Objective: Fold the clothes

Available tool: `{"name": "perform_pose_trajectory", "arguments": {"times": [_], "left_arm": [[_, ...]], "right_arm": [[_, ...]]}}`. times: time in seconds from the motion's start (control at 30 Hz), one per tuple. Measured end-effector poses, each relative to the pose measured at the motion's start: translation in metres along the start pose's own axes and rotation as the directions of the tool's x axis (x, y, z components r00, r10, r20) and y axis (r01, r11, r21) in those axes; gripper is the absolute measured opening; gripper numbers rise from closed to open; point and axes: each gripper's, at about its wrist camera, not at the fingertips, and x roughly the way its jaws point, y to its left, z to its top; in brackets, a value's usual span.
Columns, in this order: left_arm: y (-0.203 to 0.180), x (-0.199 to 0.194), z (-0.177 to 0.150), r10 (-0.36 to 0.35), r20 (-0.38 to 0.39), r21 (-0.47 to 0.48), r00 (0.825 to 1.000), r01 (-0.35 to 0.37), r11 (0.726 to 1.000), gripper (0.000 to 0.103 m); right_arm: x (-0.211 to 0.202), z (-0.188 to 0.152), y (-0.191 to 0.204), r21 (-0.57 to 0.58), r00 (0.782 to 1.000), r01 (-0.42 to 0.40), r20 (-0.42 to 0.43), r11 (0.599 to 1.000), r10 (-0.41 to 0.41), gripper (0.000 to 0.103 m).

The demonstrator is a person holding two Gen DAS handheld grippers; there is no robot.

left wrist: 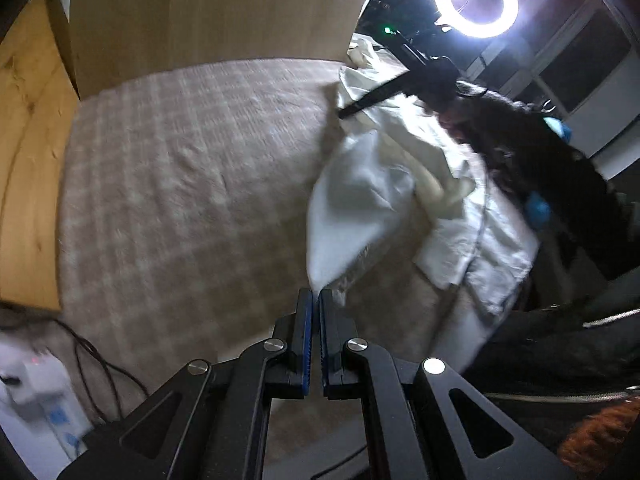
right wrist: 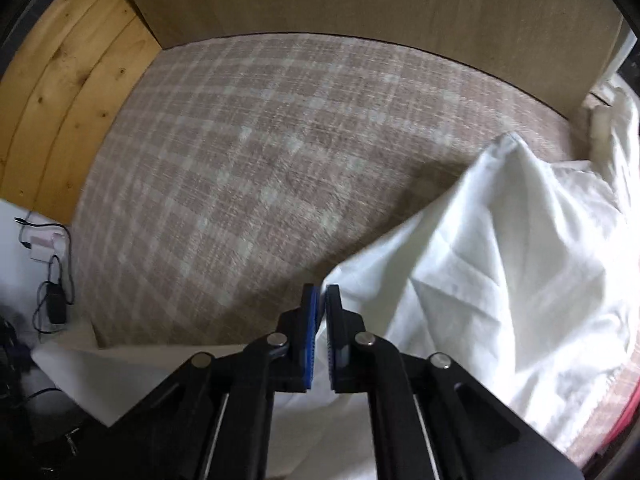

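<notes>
Cloth is pinched in both tools: your left gripper (left wrist: 319, 294) is clamped on a corner of the white garment (left wrist: 360, 200), your right gripper (right wrist: 322, 294) closed on its edge (right wrist: 480, 248); it hangs bunched over the right side of the plaid bed cover (right wrist: 260, 160); judging by that, you are mid-spread; next, draw the corners apart, evenly.

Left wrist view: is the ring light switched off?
No, the ring light glows bright white at the upper right, above the white garment.
</notes>
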Motion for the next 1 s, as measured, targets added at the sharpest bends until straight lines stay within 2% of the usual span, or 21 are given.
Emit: {"name": "perform_pose_trajectory", "arguments": {"times": [0.07, 0.13, 0.2, 0.23, 0.27, 0.33, 0.4, 0.5, 0.57, 0.6, 0.63, 0.7, 0.8, 0.9, 0.93, 1.0], "left_arm": [[0.013, 0.008, -0.005, 0.084, -0.046, -0.042, 0.995, -0.086, 0.995, 0.007], [0.032, 0.02, -0.012, 0.157, -0.111, -0.111, 0.981, -0.17, 0.979, 0.007], [0.04, 0.026, -0.018, 0.216, -0.147, -0.139, 0.965, -0.236, 0.962, 0.007], [0.039, 0.025, -0.02, 0.237, -0.148, -0.137, 0.96, -0.258, 0.957, 0.007], [0.03, 0.022, -0.022, 0.23, -0.125, -0.124, 0.965, -0.245, 0.961, 0.008], [0.015, 0.023, -0.025, 0.202, -0.111, -0.102, 0.973, -0.214, 0.972, 0.025], [0.005, 0.028, -0.027, 0.181, -0.107, -0.087, 0.978, -0.19, 0.978, 0.026], [-0.014, 0.038, -0.018, 0.094, -0.066, -0.08, 0.993, -0.1, 0.992, 0.025], [-0.036, 0.055, -0.005, -0.016, -0.054, -0.051, 0.998, 0.013, 0.999, 0.025], [-0.048, 0.064, 0.001, -0.069, -0.051, -0.033, 0.996, 0.068, 0.997, 0.03], [-0.066, 0.078, 0.007, -0.1, -0.058, 0.01, 0.993, 0.101, 0.995, 0.037], [-0.095, 0.104, 0.017, -0.145, -0.078, 0.077, 0.986, 0.151, 0.986, 0.042], [-0.128, 0.139, 0.025, -0.156, -0.11, 0.176, 0.982, 0.174, 0.969, 0.042], [-0.154, 0.172, 0.026, -0.041, -0.139, 0.299, 0.989, 0.082, 0.951, 0.043], [-0.159, 0.181, 0.027, 0.0, -0.141, 0.313, 0.99, 0.045, 0.949, 0.043], [-0.169, 0.192, 0.026, 0.032, -0.123, 0.32, 0.992, 0.009, 0.947, 0.043]], "right_arm": [[0.003, 0.005, -0.007, 0.029, 1.0, -0.023, 0.006, 0.999, 0.023, 0.005], [-0.006, 0.003, -0.009, 0.045, 0.997, -0.058, 0.058, 0.997, 0.055, 0.008], [-0.017, 0.0, -0.012, 0.06, 0.991, -0.09, 0.103, 0.994, 0.083, 0.034], [-0.023, -0.006, -0.012, 0.064, 0.99, -0.097, 0.107, 0.993, 0.09, 0.034], [-0.032, -0.014, -0.011, 0.05, 0.989, -0.104, 0.109, 0.993, 0.098, 0.034], [-0.048, -0.036, 0.001, -0.021, 0.992, -0.076, 0.096, 0.997, 0.078, 0.034], [-0.061, -0.065, 0.008, -0.058, 0.994, -0.048, 0.09, 0.997, 0.054, 0.035], [-0.08, -0.112, 0.015, -0.079, 0.996, -0.019, 0.09, 0.997, 0.026, 0.034], [-0.095, -0.134, 0.01, -0.03, 0.992, -0.042, 0.115, 0.999, 0.045, 0.035], [-0.102, -0.142, 0.006, 0.006, 0.99, -0.052, 0.133, 0.999, 0.051, 0.036], [-0.11, -0.153, 0.0, 0.037, 0.988, -0.041, 0.149, 0.998, 0.035, 0.037], [-0.124, -0.172, -0.01, 0.077, 0.986, 0.01, 0.163, 0.997, -0.023, 0.038], [-0.141, -0.191, -0.025, 0.141, 0.983, 0.071, 0.156, 0.987, -0.093, 0.038], [-0.165, -0.213, -0.035, 0.139, 0.979, 0.093, 0.17, 0.986, -0.116, 0.039], [-0.169, -0.218, -0.037, 0.132, 0.978, 0.096, 0.174, 0.987, -0.118, 0.04], [-0.177, -0.224, -0.044, 0.109, 0.978, 0.096, 0.176, 0.989, -0.114, 0.042]]}}
